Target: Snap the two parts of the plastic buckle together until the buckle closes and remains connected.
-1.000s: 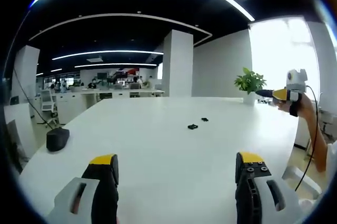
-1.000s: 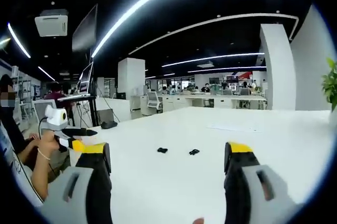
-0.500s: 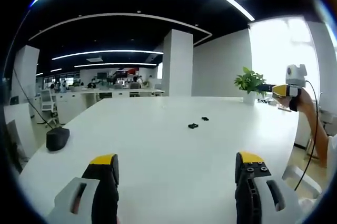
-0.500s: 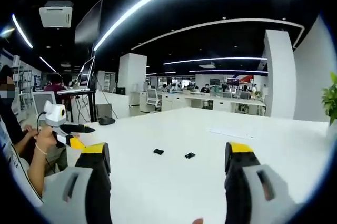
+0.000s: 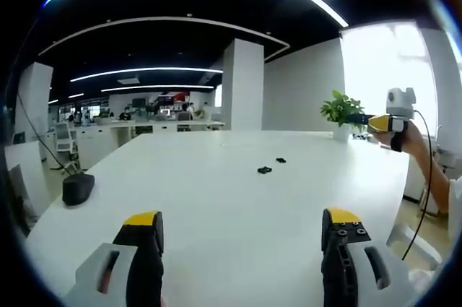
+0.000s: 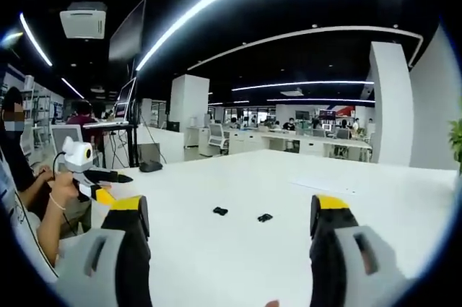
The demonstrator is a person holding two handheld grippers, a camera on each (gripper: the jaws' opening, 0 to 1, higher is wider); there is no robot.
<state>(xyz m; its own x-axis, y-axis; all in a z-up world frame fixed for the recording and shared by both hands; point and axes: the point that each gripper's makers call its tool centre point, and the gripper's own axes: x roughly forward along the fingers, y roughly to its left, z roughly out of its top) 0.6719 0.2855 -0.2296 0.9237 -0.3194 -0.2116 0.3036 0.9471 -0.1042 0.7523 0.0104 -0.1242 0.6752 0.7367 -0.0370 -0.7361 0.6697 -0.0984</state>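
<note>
On the white table point(image 5: 216, 206), two small black buckle parts point(image 5: 264, 171), lying apart

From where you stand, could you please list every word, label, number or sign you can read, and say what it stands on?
None can be read.
Two buckle parts on the white table: black, too small to show marks.
Left gripper and right gripper: yellow-tipped, no lettering.
</note>
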